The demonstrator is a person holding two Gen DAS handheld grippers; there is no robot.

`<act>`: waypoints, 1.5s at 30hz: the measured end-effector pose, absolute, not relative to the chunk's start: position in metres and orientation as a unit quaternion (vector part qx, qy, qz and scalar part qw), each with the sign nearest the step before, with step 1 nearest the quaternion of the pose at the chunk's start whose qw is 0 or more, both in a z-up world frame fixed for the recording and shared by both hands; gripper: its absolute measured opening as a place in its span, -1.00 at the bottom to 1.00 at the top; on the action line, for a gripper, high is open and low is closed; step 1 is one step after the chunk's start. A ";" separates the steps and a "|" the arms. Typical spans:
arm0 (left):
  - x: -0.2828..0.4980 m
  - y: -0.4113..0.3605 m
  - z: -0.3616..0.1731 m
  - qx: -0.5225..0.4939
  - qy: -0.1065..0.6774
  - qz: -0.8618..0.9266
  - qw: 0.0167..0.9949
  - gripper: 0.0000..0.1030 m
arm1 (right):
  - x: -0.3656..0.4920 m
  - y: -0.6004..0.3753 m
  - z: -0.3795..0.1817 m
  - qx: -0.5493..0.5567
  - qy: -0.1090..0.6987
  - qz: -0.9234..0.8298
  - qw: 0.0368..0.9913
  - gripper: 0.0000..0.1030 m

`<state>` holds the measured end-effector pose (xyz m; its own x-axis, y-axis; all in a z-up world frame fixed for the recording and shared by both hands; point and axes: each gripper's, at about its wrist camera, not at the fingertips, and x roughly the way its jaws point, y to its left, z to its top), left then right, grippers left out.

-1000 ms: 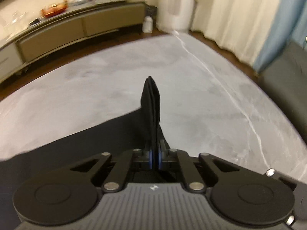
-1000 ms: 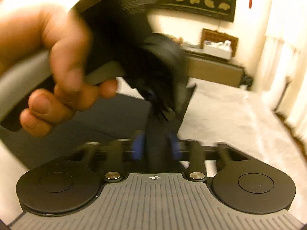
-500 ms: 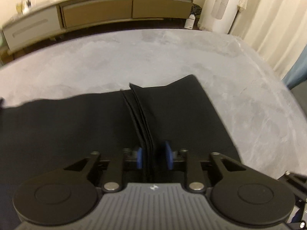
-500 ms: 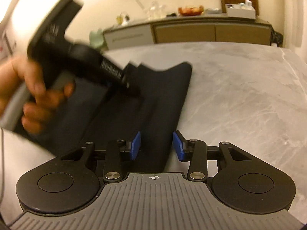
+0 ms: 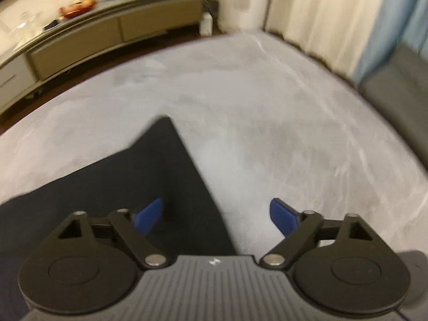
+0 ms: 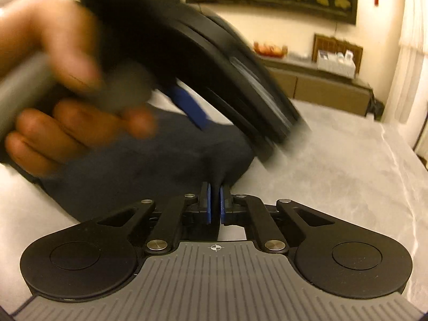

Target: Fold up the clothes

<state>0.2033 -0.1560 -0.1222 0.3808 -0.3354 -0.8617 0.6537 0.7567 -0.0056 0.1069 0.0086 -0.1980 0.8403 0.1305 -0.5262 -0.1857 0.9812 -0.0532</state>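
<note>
The dark navy cloth garment [image 5: 149,187] lies flat on the pale grey soft surface [image 5: 267,107], one pointed corner reaching forward. It looks thin, soft and light, so it will probably sag and slide where nothing holds it; an edge or a corner seems the best place to take it. The right gripper [image 6: 214,203] pinches a raised fold of it between its blue pads. The left gripper [image 5: 215,214] stands wide apart above the garment's right edge and holds nothing.
</note>
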 end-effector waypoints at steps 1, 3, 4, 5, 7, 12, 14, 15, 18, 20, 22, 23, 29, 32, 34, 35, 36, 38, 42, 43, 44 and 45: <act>0.207 -0.152 -0.123 0.166 0.471 -0.300 0.813 -0.74 | 0.105 0.011 -0.197 -0.052 0.265 0.089 0.959 -0.90; 0.214 -0.143 -0.126 0.157 0.480 -0.291 0.813 -0.80 | 0.103 0.013 -0.196 -0.053 0.256 0.099 0.960 -0.80; 0.217 -0.138 -0.127 0.152 0.484 -0.286 0.813 -0.80 | 0.101 0.012 -0.195 -0.046 0.251 0.105 0.961 -0.57; 0.217 -0.121 -0.118 0.133 0.477 -0.289 0.819 -0.80 | 0.099 0.010 -0.193 -0.039 0.245 0.111 0.962 -0.46; 0.221 -0.074 -0.101 0.089 0.468 -0.288 0.831 -0.80 | 0.096 0.006 -0.189 -0.014 0.238 0.130 0.963 -0.23; 0.239 0.044 -0.091 0.000 0.470 -0.233 0.851 -0.71 | 0.098 0.004 -0.185 0.068 0.247 0.195 0.947 0.00; 0.244 0.068 -0.103 -0.003 0.469 -0.193 0.862 -0.46 | 0.104 0.014 -0.190 0.069 0.262 0.202 0.941 0.01; 0.246 0.077 -0.110 -0.002 0.471 -0.171 0.865 -0.16 | 0.107 0.020 -0.193 0.065 0.271 0.203 0.939 0.01; 0.246 0.096 -0.126 -0.042 0.478 -0.161 0.863 0.11 | 0.116 0.037 -0.201 0.043 0.288 0.204 0.935 0.01; 0.238 0.105 -0.133 -0.060 0.483 -0.165 0.858 0.14 | 0.121 0.048 -0.206 0.027 0.295 0.205 0.933 0.01; 0.224 0.105 -0.139 -0.048 0.485 -0.165 0.858 0.14 | 0.122 0.057 -0.206 0.018 0.298 0.205 0.932 0.01; 0.220 0.105 -0.144 -0.036 0.486 -0.161 0.858 0.13 | 0.123 0.061 -0.207 0.012 0.298 0.205 0.932 0.01; 0.194 0.107 -0.146 0.010 0.462 -0.158 0.873 0.12 | 0.128 0.095 -0.224 -0.052 0.320 0.199 0.925 -0.09; 0.177 0.133 -0.131 -0.024 0.431 -0.154 0.889 0.17 | 0.129 0.095 -0.224 -0.061 0.326 0.186 0.925 -0.01; 0.167 0.164 -0.117 -0.035 0.405 -0.126 0.905 0.27 | 0.130 0.088 -0.217 -0.040 0.319 0.174 0.931 -0.01; 0.162 0.180 -0.111 -0.040 0.392 -0.111 0.912 0.29 | 0.130 0.087 -0.213 -0.034 0.312 0.170 0.934 0.00; 0.158 0.197 -0.106 -0.031 0.381 -0.089 0.920 0.31 | 0.129 0.087 -0.209 -0.033 0.306 0.167 0.937 0.01; 0.158 0.218 -0.103 -0.009 0.380 -0.064 0.923 0.31 | 0.125 0.093 -0.203 -0.035 0.301 0.168 0.938 0.04; 0.167 0.206 -0.114 0.071 0.395 -0.077 0.913 0.31 | 0.129 0.112 -0.201 -0.041 0.302 0.170 0.937 0.24; 0.171 0.198 -0.124 0.096 0.399 -0.073 0.909 0.31 | 0.131 0.114 -0.203 -0.036 0.305 0.165 0.937 0.33; 0.176 0.190 -0.133 0.121 0.404 -0.068 0.904 0.30 | 0.133 0.116 -0.204 -0.031 0.308 0.161 0.937 0.35; 0.179 0.193 -0.141 0.114 0.412 -0.054 0.903 0.22 | 0.135 0.117 -0.206 -0.025 0.313 0.154 0.937 0.35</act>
